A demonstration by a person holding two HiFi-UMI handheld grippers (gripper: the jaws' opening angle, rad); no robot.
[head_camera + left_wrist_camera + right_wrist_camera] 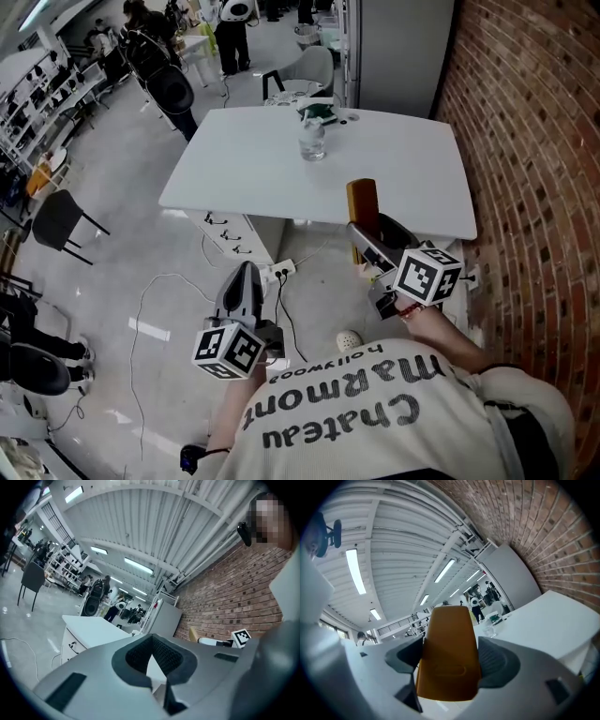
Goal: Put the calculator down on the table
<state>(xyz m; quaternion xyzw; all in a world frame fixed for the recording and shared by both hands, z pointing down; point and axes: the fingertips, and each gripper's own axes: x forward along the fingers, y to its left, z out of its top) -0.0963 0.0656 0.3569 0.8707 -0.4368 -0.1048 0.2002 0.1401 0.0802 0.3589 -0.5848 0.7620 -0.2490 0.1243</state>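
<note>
The right gripper [450,660] pinched the calculator [448,639] across its width between its jaws, near the table [244,164] edge. The calculator appeared rigid, light and slick. The left gripper [158,680] jaws were pressed together, empty.

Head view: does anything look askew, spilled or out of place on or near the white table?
Nothing stands out. The clear glass stands upright on the white table, no spill. The orange calculator is held upright in the right gripper at the table's near edge, not yet set down.
</note>
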